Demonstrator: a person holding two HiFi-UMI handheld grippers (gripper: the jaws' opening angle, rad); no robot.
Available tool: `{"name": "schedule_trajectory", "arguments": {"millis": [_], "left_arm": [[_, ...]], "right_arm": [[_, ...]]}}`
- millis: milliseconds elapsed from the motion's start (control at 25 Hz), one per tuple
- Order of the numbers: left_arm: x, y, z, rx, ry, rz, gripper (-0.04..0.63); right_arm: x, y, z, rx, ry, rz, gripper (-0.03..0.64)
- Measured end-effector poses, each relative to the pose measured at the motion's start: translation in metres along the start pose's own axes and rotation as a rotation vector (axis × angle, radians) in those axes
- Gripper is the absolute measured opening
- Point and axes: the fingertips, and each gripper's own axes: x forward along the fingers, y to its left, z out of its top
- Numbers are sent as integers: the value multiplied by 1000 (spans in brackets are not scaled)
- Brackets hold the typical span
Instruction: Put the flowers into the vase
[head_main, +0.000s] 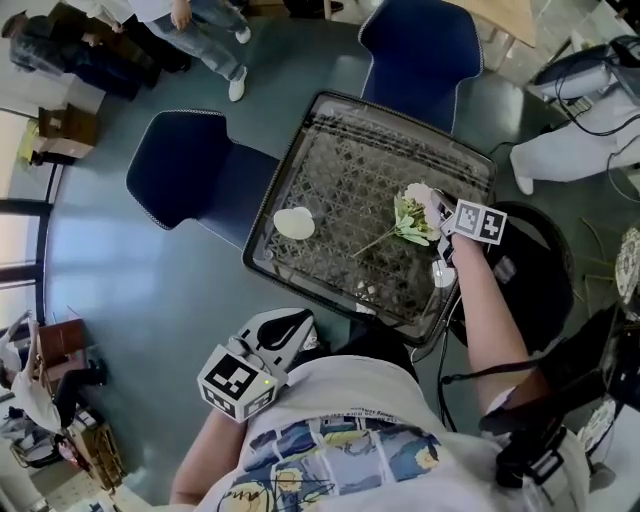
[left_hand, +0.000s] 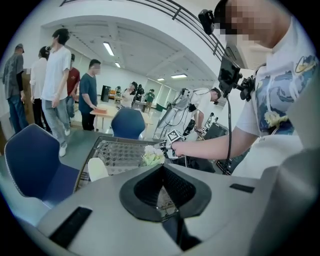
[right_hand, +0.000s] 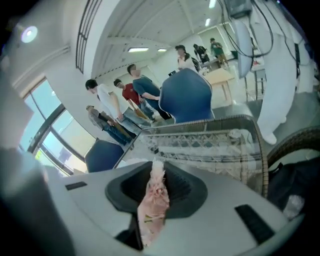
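Right claw is narrowed onto the flowers. Its own view shows a pink bloom pinched between the pads. The bunch is over the right part of the table, near that edge, with the stem trailing toward the middle. Can't tell if the stem touches the glass. The white vase is near the table's left edge, well apart from the flowers, with bare lattice top between them. Left claw is off the table's near edge by the person's body, jaws together and nothing in them. Two blue chairs crowd the left and far edges. People stand beyond on the open floor.
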Motion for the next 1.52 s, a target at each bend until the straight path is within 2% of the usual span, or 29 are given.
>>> {"name": "schedule_trajectory", "arguments": {"millis": [160,360,560,880,1040,1240,1520], "left_arm": [[-17,1,5,32,-37,-23,9],[-42,1,-6,58,-90,-46,9],[-89,0,-21,73,-134,-51,9],[-147,12,-35,60,-204,-35,9],[-177,25,-45,49,-230,-29,9],[-203,47,-58,29,-263,-18,9],[-231,57,-79,27,-287,32,9]], "right_arm": [[-33,41,26,-167,-57,-19,74],[-68,93,41,-353,-132,-50,74],[-111,176,46,-524,-197,-45,74],[-159,324,73,-782,-323,27,74],[-164,395,75,-923,-366,43,73],[-148,455,73,-1061,-391,48,72],[-127,496,60,-1212,-398,29,72]]}}
